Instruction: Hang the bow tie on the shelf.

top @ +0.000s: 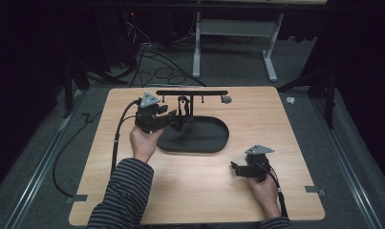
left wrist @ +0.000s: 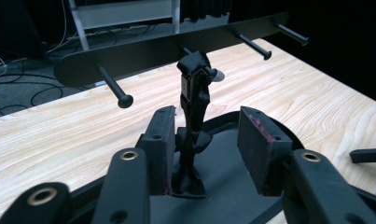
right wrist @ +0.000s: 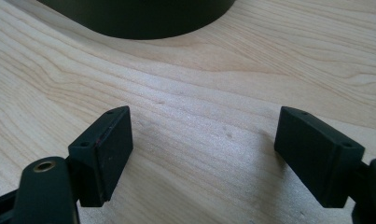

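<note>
Wooden table (top: 199,186), left tongs (left wrist: 209,140) parted around black stand's post (left wrist: 194,126), right tongs (right wrist: 204,154) wide apart, empty.

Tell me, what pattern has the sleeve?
Dark and light stripes on the sleeve, best in the high view.

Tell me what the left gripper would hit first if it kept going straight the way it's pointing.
Most likely the black upright post of the stand. It rises between the open jaws of the left gripper, close to one pad. Behind it is the crossbar with pegs. Depth is hard to judge.
</note>
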A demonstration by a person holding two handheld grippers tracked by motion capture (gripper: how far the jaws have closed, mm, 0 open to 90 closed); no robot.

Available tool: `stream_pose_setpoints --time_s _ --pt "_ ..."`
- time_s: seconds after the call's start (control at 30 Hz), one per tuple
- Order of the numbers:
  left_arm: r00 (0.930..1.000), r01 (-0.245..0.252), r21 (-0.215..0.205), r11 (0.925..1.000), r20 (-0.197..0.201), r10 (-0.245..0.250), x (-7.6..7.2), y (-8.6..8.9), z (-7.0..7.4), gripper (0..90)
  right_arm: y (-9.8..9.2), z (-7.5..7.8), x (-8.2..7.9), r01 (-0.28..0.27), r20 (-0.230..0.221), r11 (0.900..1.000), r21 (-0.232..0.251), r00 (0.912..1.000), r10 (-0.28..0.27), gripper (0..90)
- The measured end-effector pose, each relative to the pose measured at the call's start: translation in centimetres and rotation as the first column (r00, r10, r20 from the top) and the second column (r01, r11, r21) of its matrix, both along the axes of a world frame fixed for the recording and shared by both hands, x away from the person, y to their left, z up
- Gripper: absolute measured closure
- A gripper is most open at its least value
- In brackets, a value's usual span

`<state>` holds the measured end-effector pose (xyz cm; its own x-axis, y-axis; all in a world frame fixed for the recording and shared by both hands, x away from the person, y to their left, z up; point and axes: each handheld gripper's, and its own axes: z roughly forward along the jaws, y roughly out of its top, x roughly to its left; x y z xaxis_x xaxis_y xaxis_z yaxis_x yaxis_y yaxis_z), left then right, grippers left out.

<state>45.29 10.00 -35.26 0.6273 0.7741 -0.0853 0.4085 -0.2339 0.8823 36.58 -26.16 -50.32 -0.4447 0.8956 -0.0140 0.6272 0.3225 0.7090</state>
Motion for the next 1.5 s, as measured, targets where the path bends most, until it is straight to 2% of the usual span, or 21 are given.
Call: stream_pose_setpoints --time_s 0.23,0.33,0.5,0.6,0.83,1.5 --pt "0.9999 -0.009 -0.019 0.9998 -0.008 0.009 -1.0 0.9 -0.6 53.5 0.0 0.0 0.0 0.001 0.000 1.000 0.000 1.0000 -0.001 20.6" --pt "0.9997 -0.018 -0.059 0.9981 -0.018 0.017 -1.5 1.9 -1.0 53.0 0.0 0.0 0.0 0.001 0.000 1.000 0.000 1.0000 -0.001 20.6" --pt "0.9992 -0.027 -0.064 0.9976 -0.031 0.025 -1.8 2.5 -1.4 52.2 0.0 0.0 0.0 0.002 0.002 1.000 -0.001 1.0000 -0.002 20.6" --pt "0.9993 -0.030 -0.062 0.9976 -0.025 0.029 -2.1 2.7 -1.4 52.0 0.0 0.0 0.0 0.001 0.003 1.000 -0.002 1.0000 -0.001 20.6" --pt "0.9988 -0.041 -0.085 0.9955 -0.029 0.039 -3.0 3.8 -1.7 50.7 0.0 0.0 0.0 0.005 0.000 1.000 0.002 1.0000 -0.005 20.6" --pt "0.9975 -0.058 -0.111 0.9921 -0.045 0.054 -4.8 5.1 -2.3 49.2 0.0 0.0 0.0 0.006 0.001 1.000 0.002 1.0000 -0.006 20.6"
